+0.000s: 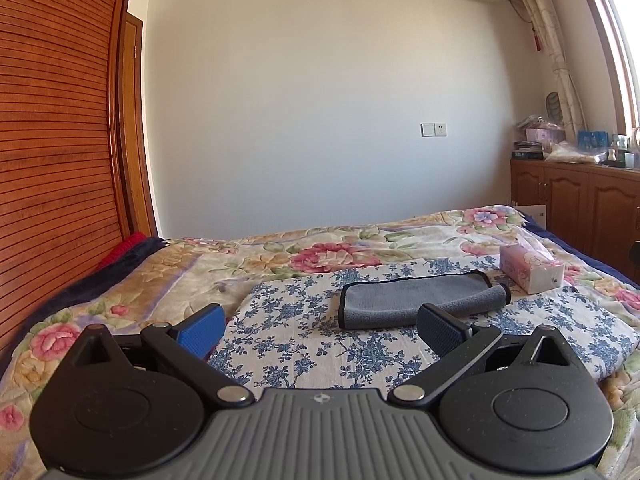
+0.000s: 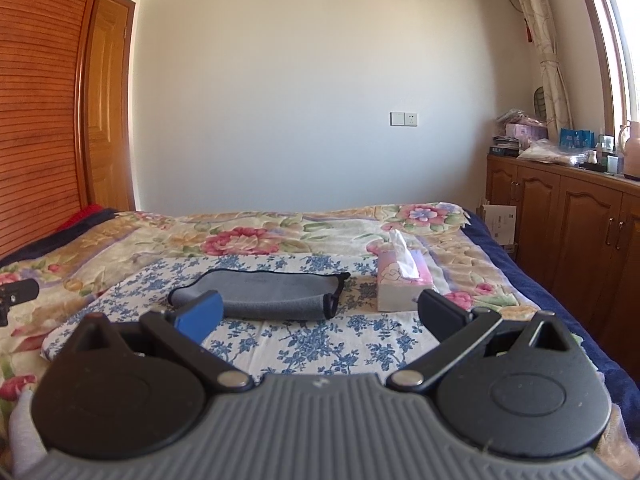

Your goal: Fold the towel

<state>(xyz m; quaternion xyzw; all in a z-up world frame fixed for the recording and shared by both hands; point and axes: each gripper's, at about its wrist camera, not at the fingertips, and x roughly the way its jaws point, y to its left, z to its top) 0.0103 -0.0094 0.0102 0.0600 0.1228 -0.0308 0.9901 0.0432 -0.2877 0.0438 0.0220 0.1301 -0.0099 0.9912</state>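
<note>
left gripper (image 1: 322,330): jaws spread wide, nothing held | right gripper (image 2: 320,316): jaws spread wide, nothing held | towel (image 1: 416,300): grey, black-edged, folded over, on blue-flowered cloth (image 1: 320,344) atop the bed (image 1: 120,280), at 12 o'clock just beyond both jaws, untouched | tissue box (image 2: 400,284): at 2 o'clock, near the towel

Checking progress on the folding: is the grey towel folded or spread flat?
Folded. The towel lies doubled on the blue flowered cloth, its right end a rounded roll, black-trimmed edges stacked. Both grippers are open, off it.
</note>
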